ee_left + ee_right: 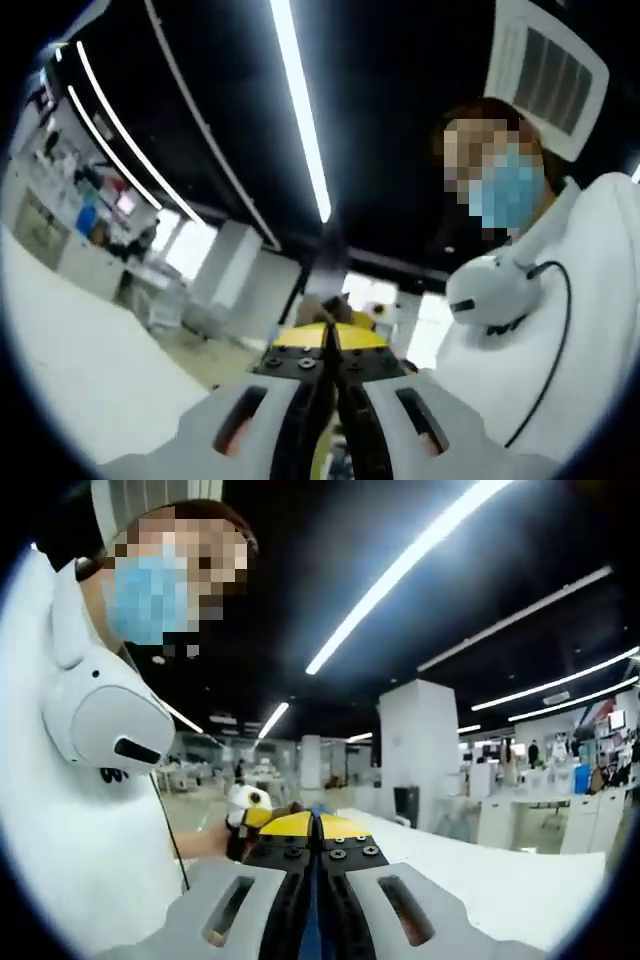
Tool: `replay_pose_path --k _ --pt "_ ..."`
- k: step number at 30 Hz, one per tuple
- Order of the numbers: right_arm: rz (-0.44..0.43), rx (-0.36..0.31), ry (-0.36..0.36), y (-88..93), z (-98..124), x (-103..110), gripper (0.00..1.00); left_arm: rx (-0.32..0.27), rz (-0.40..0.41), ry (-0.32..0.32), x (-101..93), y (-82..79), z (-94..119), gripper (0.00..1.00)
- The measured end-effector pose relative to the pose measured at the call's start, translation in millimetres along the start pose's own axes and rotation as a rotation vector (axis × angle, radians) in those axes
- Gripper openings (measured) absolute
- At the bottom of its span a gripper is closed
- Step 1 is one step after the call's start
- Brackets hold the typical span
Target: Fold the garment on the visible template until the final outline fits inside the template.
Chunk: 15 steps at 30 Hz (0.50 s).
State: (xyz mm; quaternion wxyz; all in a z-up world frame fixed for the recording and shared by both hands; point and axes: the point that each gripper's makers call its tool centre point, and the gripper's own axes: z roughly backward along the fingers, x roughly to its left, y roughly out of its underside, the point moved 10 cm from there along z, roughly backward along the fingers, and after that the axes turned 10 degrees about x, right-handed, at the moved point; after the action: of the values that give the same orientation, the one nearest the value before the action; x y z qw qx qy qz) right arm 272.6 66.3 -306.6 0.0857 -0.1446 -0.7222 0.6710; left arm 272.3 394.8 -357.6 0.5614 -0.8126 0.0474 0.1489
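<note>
Jaws of the left gripper [333, 385] are seen nearest, rising from the bottom of the left gripper view, pressed together with no gap and nothing visibly held between them. Jaws of the right gripper [317, 865] are likewise clenched in the right gripper view; a thin blue strip is glimpsed low in the seam, and what it is cannot be told.

- White table [500, 885]: seen beyond and to the right of the right gripper; bare where shown. Also seen left of the left gripper [80, 350].
- Person in white top [60, 810]: close to the left of the right gripper, with a white neck-worn device [105, 720].
- Other gripper [250, 815]: white and yellow, just left of the right gripper's tips.
- Ceiling light strips [300, 100]: well above the left gripper.
- Garment and template: not located; both cameras are tilted up toward the ceiling and room.

Progress: cannot be judged. No fold can be confirmed, and no cloth is seen gripped.
</note>
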Motion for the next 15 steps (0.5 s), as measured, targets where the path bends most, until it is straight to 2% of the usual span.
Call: replay_pose_path --k 3,5,8,9,10,12,15 --pt "-0.007 -0.062 -0.035 -9.1 3.5 2.6 0.01 -0.029 -0.024 0.048 -10.2 -8.7 -2.0 0.0" --pt "-0.022 -0.128 -0.071 -16.1 6.1 4.0 0.01 -0.062 -0.042 0.095 -17.9 -16.5 -3.3 0.0" --pt "-0.038 -0.135 -0.064 -12.0 7.2 -4.0 0.01 -0.071 -0.05 0.098 -17.1 -19.9 -5.2 0.0" --pt "-0.043 -0.113 -0.039 -7.3 6.1 -8.4 0.01 -0.066 -0.05 0.083 -13.6 -19.2 -6.3 0.0" --pt "-0.056 -0.065 -0.014 2.7 4.2 -15.7 0.01 -0.033 -0.03 0.03 -2.7 -13.7 -6.1 0.0" --pt "-0.071 -0.024 0.013 12.6 1.3 -22.3 0.01 -0.004 0.02 -0.039 12.5 -5.1 -6.3 0.0" --pt "-0.114 0.098 0.091 46.9 -6.7 -42.9 0.01 0.075 0.11 -0.211 47.8 16.7 -4.3 0.0"
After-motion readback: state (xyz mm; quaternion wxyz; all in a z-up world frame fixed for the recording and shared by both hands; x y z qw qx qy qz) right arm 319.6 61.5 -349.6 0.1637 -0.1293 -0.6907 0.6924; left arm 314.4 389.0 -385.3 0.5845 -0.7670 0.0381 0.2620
